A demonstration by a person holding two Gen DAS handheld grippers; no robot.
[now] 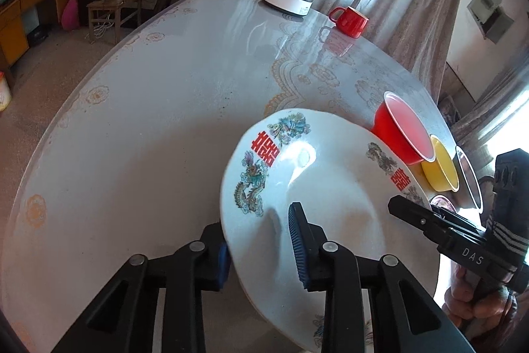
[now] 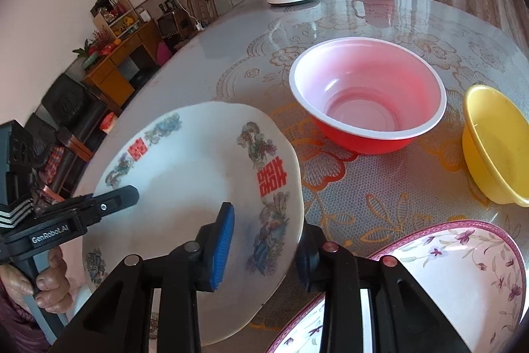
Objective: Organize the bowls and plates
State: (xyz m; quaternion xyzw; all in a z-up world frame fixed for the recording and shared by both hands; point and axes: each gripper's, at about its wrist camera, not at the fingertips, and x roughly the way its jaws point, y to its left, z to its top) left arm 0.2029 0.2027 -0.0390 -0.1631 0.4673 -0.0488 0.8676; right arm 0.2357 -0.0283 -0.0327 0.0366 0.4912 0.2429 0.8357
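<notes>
Partly hidden behind white plate (image 2: 205, 174), right tool's (image 2: 264, 243) outer pad.

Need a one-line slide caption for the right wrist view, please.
Both grippers, right and left, clamp opposite rims of a white dragon-patterned plate above the lace-covered table.

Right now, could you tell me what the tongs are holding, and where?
Both tongs, left and right, grip the dragon-patterned plate by its rim, on opposite sides.
</notes>
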